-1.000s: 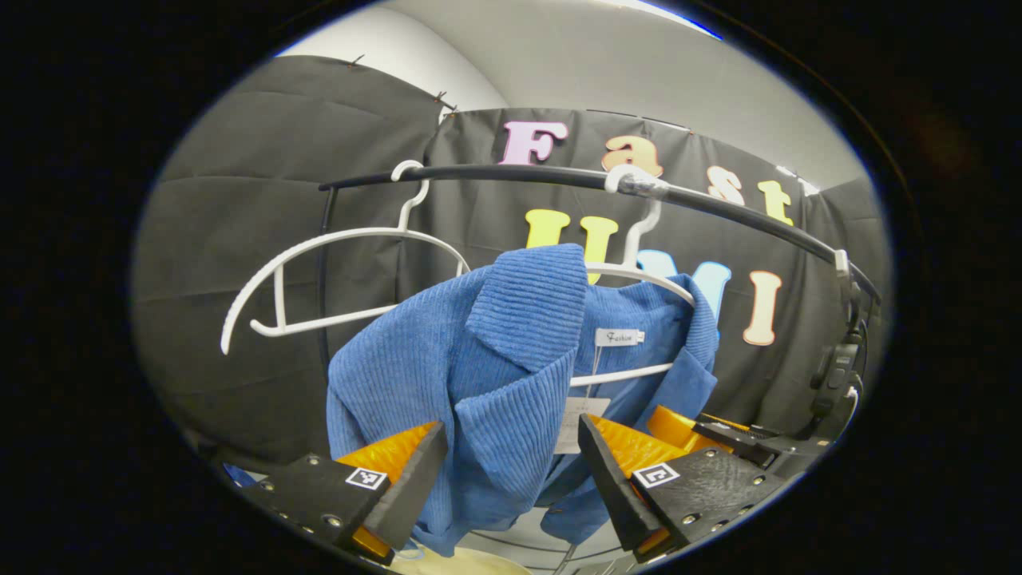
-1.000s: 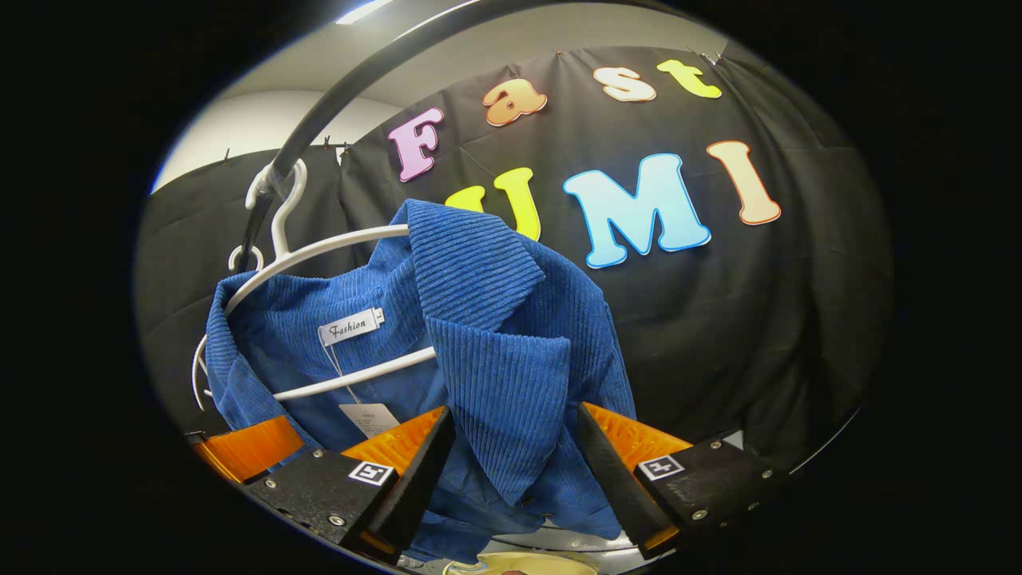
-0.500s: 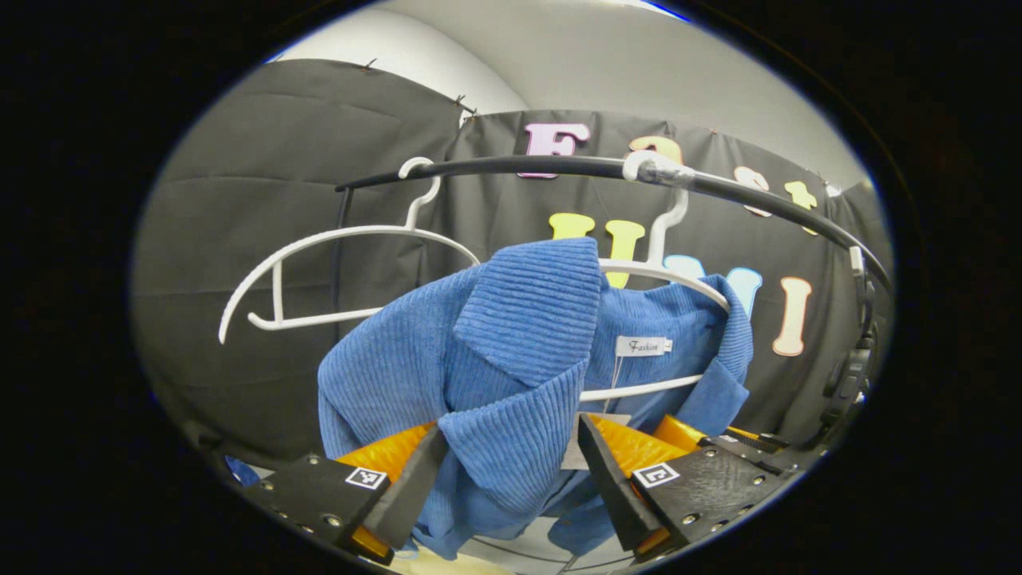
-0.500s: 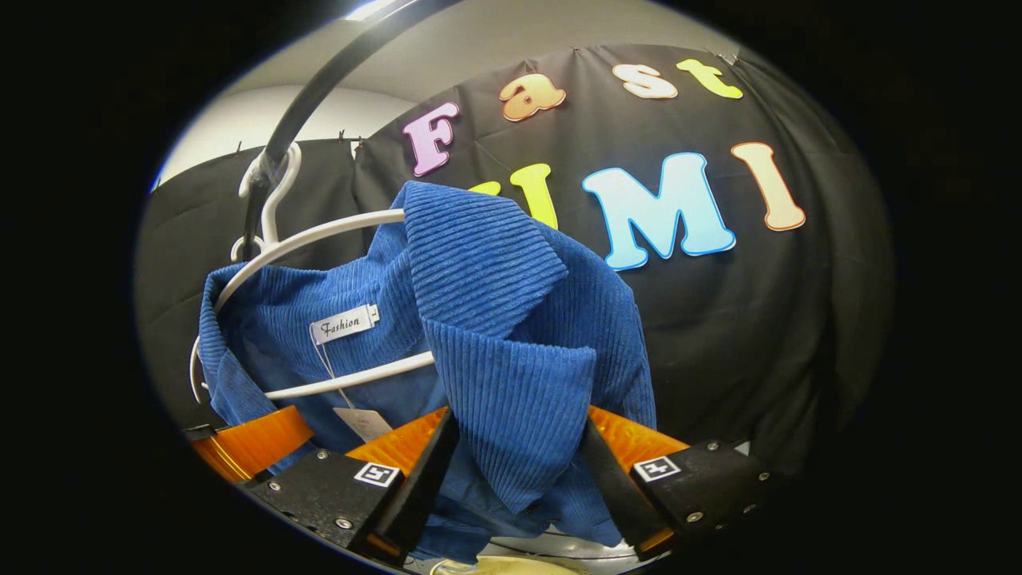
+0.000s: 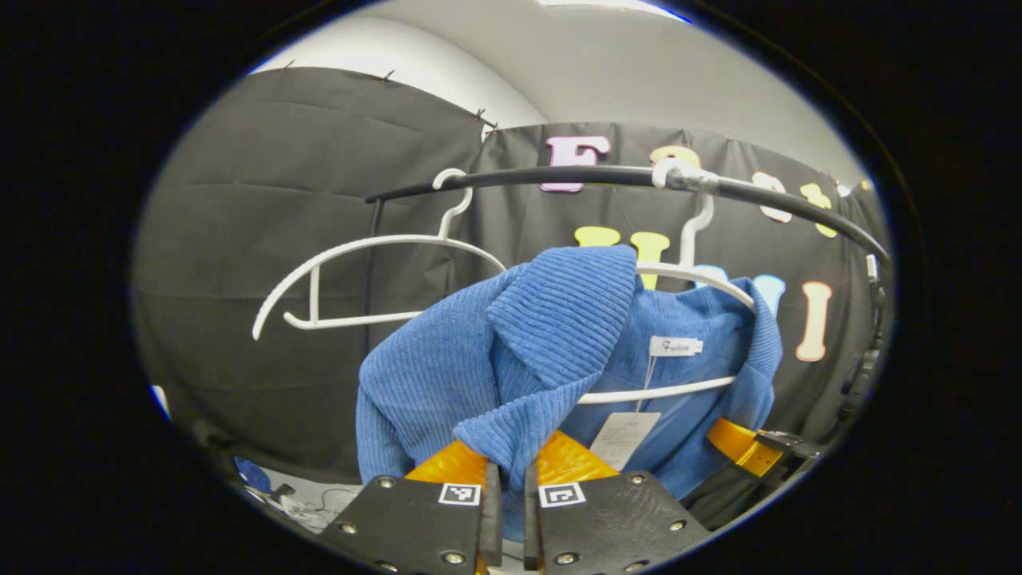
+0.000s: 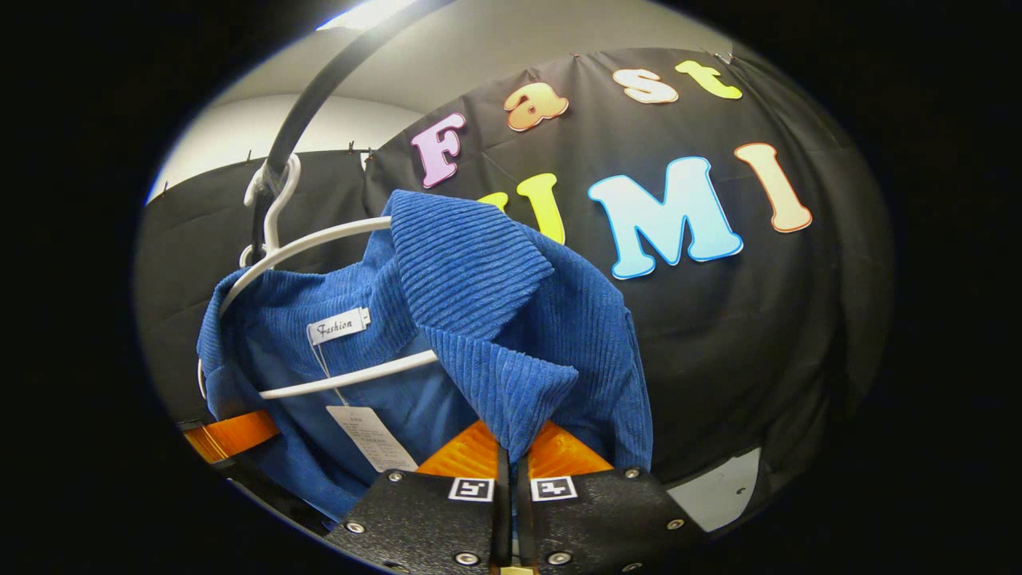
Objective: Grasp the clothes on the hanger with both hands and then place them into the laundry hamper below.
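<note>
A blue corduroy jacket hangs on a white hanger from a black rail. In the left gripper view my left gripper is shut on one lapel of the jacket, low at the front. In the right gripper view my right gripper is shut on the other lapel. The other gripper shows at the lower right of the left gripper view, and at the lower left of the right gripper view. A paper tag dangles inside the collar.
A second white hanger hangs bare on the rail to the left of the jacket. The rail's upright post stands behind it. Black cloth walls close in behind and to the sides.
Both grippers have gone from open around the lapels to shut on them. The lapels have bunched between the fingers.
</note>
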